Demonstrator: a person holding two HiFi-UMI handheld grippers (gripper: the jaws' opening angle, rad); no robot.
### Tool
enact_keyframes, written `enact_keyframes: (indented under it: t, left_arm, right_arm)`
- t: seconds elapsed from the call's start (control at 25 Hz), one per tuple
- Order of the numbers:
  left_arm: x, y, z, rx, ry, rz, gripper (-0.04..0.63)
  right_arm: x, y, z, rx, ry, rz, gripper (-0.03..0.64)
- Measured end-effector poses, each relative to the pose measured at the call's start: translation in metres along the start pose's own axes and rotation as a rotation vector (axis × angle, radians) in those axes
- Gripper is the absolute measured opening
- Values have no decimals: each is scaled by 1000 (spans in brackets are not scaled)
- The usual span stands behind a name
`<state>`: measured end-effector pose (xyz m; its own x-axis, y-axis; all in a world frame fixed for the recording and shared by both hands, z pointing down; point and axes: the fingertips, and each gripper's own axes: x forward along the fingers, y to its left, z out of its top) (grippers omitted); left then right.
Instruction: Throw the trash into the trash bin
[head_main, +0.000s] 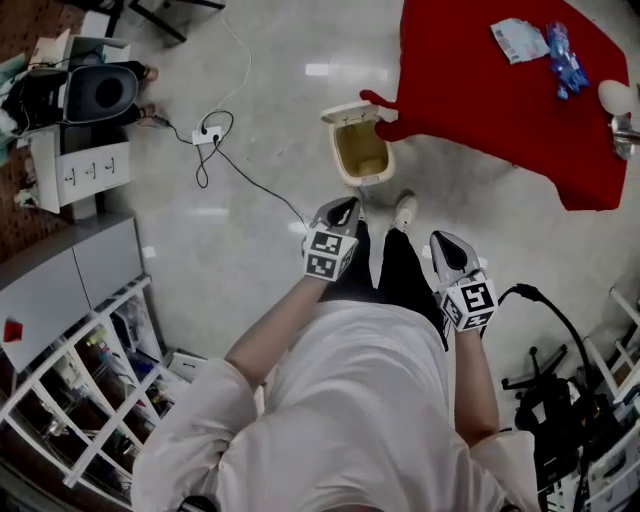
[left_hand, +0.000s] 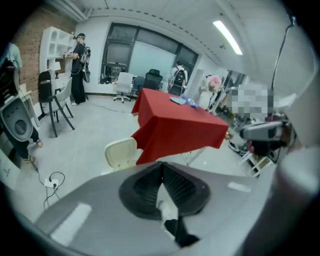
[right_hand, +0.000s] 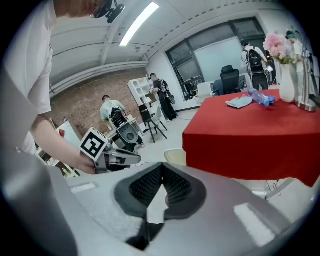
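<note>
The floor (head_main: 280, 120) comes up glossy and polished, and I can see lights mirrored in it. The red tablecloth (head_main: 480, 100) reads as matt cloth, falling in soft folds. The trash bin (head_main: 360, 150) looks like smooth cream plastic. The left gripper (left_hand: 161, 164) and right gripper (right_hand: 162, 165) have matt grey plastic shells; their pads (right_hand: 176, 186) are black, ribbed and rubbery-looking. The blue wrapper (head_main: 563, 58) is crinkly and shiny. The brick wall (right_hand: 80, 97) behind looks rough.
</note>
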<state>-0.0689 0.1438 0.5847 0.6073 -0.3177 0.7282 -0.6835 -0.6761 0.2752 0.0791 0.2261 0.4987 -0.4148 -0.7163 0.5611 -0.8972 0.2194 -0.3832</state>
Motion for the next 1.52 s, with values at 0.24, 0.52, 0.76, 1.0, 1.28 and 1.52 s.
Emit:
enact_keyframes:
  t: [0.24,0.52,0.76,1.0,1.28,1.52]
  left_arm:
    - [-51,-24,31,36,-52,-85,5]
    - [-99,-35,61,83,-91,-152,4]
    - [-110,-37,67,170,-81,-200,5]
    - [-120,-31,71,205,-90,-234,5]
    - [-131,-20,85,246,-99,-292,5]
    - [-141,-14,102,301,-136,-331,5]
  right_arm:
    - [-19,15,29,-34,-28,-12,0]
    - [-37,34,48,-46,-50,-37,0]
    - [-38,49,58,-46,-67,-43,0]
    - [-29,66,65,-54,-77,-58,0]
    - [-18,78,74,-43,-109,-111,0]
    - [-15,82,87,-37,-160,-180,0]
